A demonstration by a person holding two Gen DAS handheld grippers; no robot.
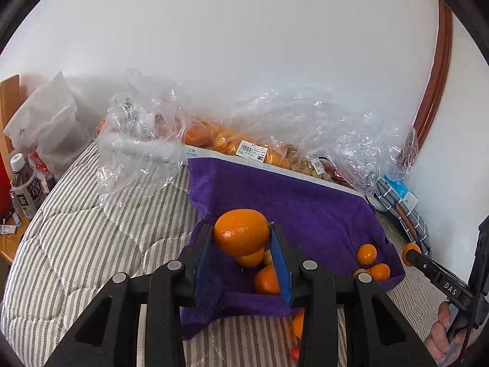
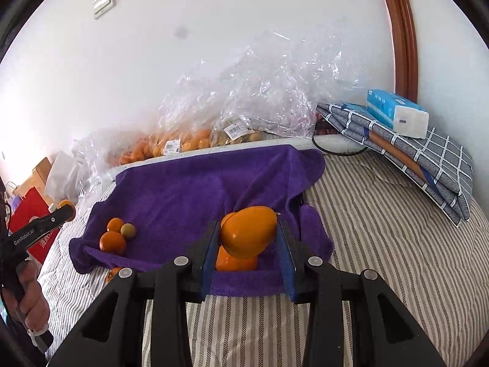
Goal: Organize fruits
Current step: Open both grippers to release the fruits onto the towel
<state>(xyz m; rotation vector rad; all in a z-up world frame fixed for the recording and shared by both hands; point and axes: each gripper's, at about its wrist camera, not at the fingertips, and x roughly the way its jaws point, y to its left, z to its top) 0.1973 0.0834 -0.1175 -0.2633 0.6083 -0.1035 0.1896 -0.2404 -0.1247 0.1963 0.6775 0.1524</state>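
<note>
- The left gripper (image 1: 241, 241) is narrowed onto an orange (image 1: 241, 231), its blue pads (image 1: 279, 263) pressing the fruit from either side near the tips; the orange is clear of the cloth beneath it.
- Beneath that orange, more oranges (image 1: 266, 279) lie in the fold of a purple towel (image 1: 290, 205), which is spread over the striped bed cover (image 1: 85, 238).
- The right gripper (image 2: 248, 238) is likewise closed to a narrow gap on a smooth orange fruit (image 2: 248, 235), clamped between its two blue-lined fingers (image 2: 286, 263) and held above the towel's near edge.
- Another orange (image 2: 235, 262) sits directly under the held one, on the towel.
- A small cluster of fruit (image 2: 113, 238), two oranges and one small greenish piece, lies at the towel's left side in the right wrist view.
- Behind the towel, clear plastic bags (image 2: 244, 104) with price labels hold more oranges, against the white wall.
- A hand (image 1: 443, 333) grips the right gripper's handle at the left view's edge.
</note>
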